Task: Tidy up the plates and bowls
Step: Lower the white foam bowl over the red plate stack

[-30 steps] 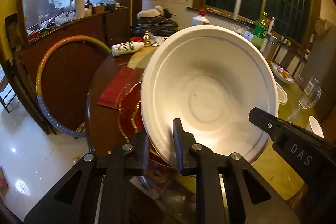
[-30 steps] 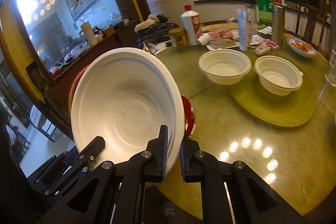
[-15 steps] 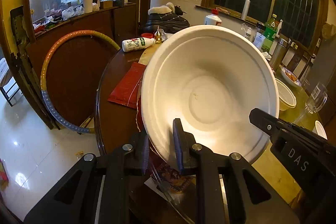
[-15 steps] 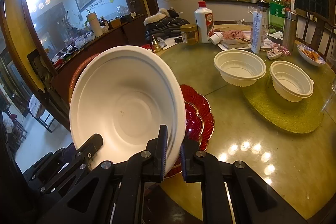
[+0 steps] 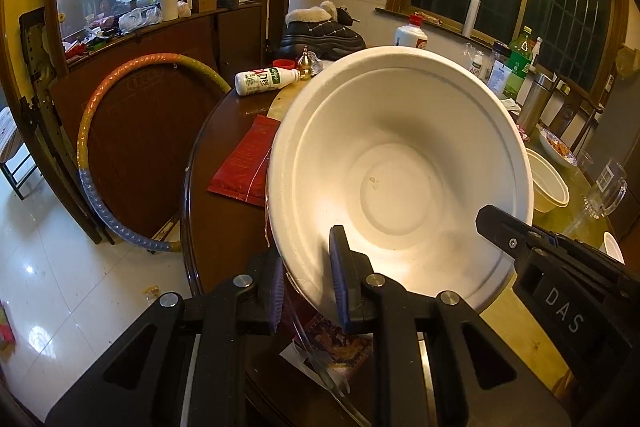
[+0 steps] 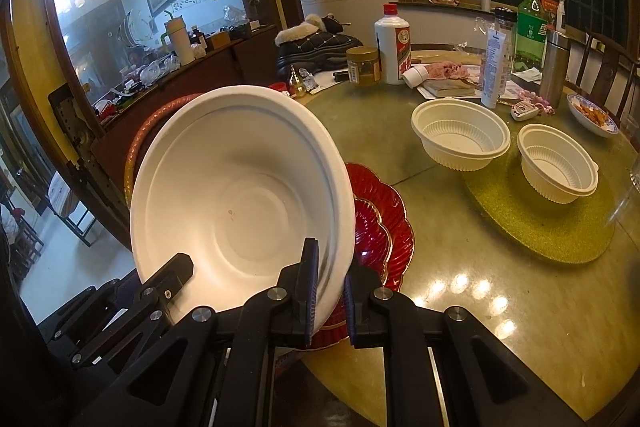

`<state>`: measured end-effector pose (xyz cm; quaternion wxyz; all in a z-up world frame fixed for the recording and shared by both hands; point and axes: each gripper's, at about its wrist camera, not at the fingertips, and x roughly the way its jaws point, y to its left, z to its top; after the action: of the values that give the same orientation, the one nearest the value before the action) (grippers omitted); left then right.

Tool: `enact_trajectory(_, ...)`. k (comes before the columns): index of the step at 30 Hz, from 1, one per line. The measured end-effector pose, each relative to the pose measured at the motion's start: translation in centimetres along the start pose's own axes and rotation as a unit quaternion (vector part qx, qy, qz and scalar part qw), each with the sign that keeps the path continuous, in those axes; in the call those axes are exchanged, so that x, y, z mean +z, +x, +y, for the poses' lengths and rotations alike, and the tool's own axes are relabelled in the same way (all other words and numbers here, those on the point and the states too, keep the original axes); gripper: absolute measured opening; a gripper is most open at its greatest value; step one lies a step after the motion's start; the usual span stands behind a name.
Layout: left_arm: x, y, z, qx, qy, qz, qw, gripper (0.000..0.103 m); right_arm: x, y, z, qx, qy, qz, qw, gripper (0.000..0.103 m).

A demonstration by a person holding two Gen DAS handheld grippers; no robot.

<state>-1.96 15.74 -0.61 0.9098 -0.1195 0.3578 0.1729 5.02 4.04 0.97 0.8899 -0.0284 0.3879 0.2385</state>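
Room: dining room at night, dark window panes, a mirrored sideboard along the wall.
Counter: round counter [image 6: 460, 267] with a glossy green top, cluttered at the far side.
White bowl: large white bowl [image 6: 240, 203] held up in the air over the counter's near edge, tilted so its inside faces both cameras; a small speck sits near its base.
Left gripper: left gripper [image 5: 308, 287] clamps the bowl's lower rim, one finger inside the bowl and one outside.
Right gripper: right gripper [image 6: 328, 291] pinches the rim at the opposite side, one finger on each face of the wall.
Red plate: scalloped red plate [image 6: 384, 223] with gold trim lies on the counter just beneath and behind the bowl.
Ribbed bowls: two smaller ribbed bowls [image 6: 460, 135] [image 6: 558, 163] stand upright side by side, well apart from the held bowl; the right one rests on a round green mat [image 6: 540, 227].
Clutter: white liquor bottle [image 6: 394, 43], green bottle [image 6: 530, 23], a jar [image 6: 363, 66].
Floor side: hula hoop [image 5: 100, 155] leaning on a dark cabinet.
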Motion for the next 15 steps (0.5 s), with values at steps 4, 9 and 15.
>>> enact_trajectory(4, 0.04, 0.05, -0.01, 0.001, 0.0, 0.001, 1.0, 0.018, -0.03, 0.05, 0.01, 0.0, 0.0, 0.0, 1.0, 0.011)
enact_trajectory(9, 0.17, 0.06, 0.07, 0.003, 0.001, 0.001, 1.0, 0.018, -0.04, 0.27, 0.17, 0.0, -0.001, 0.002, 1.0, 0.011)
enact_trajectory(15, 0.33, 0.26, 0.32, 0.005, 0.003, 0.002, 1.0, 0.018, 0.09, 0.49, 0.5, -0.002, -0.003, 0.003, 1.0, 0.011)
